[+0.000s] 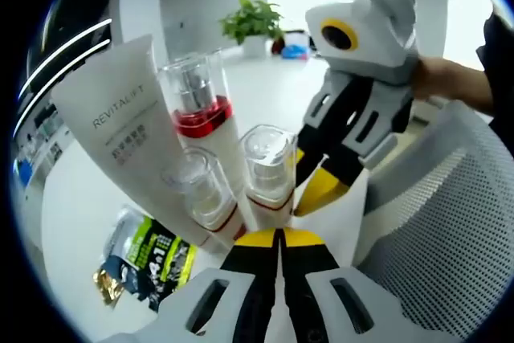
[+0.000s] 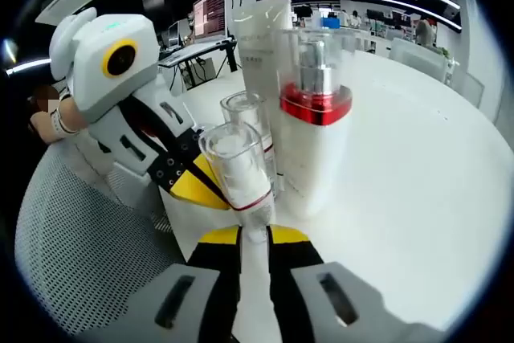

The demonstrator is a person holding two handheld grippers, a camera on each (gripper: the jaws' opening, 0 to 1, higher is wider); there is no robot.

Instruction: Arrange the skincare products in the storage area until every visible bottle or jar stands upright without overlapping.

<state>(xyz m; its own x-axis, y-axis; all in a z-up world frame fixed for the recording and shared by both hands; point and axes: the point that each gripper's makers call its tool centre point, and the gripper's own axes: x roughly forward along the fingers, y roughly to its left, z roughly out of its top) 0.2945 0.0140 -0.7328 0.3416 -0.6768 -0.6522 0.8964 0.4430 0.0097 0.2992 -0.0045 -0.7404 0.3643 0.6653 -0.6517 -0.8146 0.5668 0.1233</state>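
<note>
Matt white plastic on the tube (image 1: 120, 130) and tall pump bottle (image 2: 315, 138), clear glossy caps, shiny red collar. Smooth glossy white table (image 2: 418, 198); white perforated mesh basket (image 1: 450, 230). Crinkly glossy foil sachets (image 1: 144, 263).

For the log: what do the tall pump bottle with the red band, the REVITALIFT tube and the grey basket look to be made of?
Pump bottle: glossy white body, probably plastic; see-through cap, clear plastic or glass, over a shiny metallic-looking pump and red collar.
REVITALIFT tube: matte white, flat-sided, most likely soft plastic.
Grey basket: wall pierced with regular small holes, perforated plastic or metal mesh; the look leaves it open.
</note>
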